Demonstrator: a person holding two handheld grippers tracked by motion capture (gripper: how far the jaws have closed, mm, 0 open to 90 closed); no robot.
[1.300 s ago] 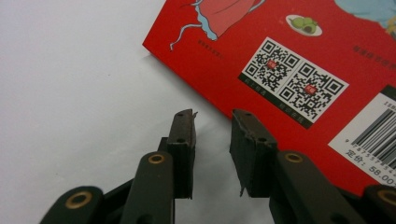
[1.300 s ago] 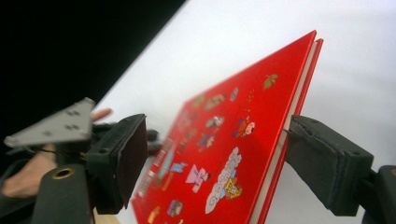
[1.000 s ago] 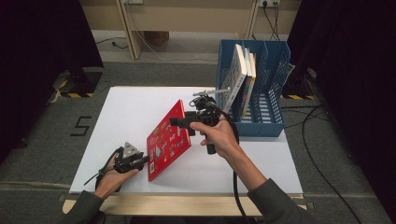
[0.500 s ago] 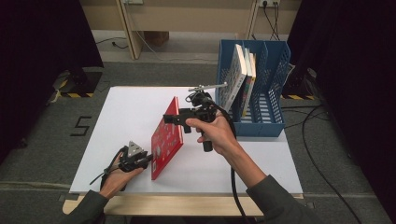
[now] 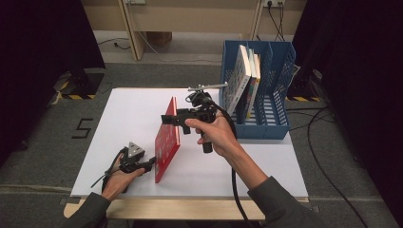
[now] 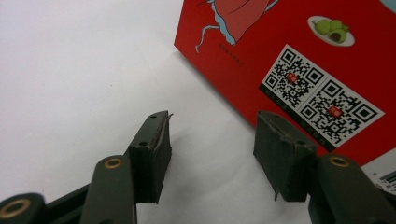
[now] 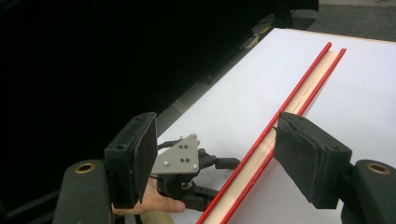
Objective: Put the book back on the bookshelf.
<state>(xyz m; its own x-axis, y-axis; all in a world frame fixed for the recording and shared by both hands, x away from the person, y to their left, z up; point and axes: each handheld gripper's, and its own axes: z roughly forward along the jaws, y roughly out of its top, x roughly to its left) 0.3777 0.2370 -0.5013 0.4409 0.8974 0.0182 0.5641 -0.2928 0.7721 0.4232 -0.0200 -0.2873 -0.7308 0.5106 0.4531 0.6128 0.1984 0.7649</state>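
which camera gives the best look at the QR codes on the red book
The left gripper view: the two QR codes on the red book appear close and sharp. The high view gives that cover small and steeply angled; the right gripper view gives its top edge.

We see grey carpet (image 5: 43, 156) around the white table (image 5: 128, 118), black curtains (image 5: 43, 52), wooden posts (image 5: 130, 28) behind.

Red book (image 5: 167, 140): cover carries two black-and-white QR codes with red centres, a green fruit picture, and a pale-outlined figure. White table top (image 5: 128, 114), pale wood near edge. Blue mesh rack (image 5: 280, 71) far right. Black grippers, grey plate on left gripper (image 5: 134, 163). Grey sleeves.
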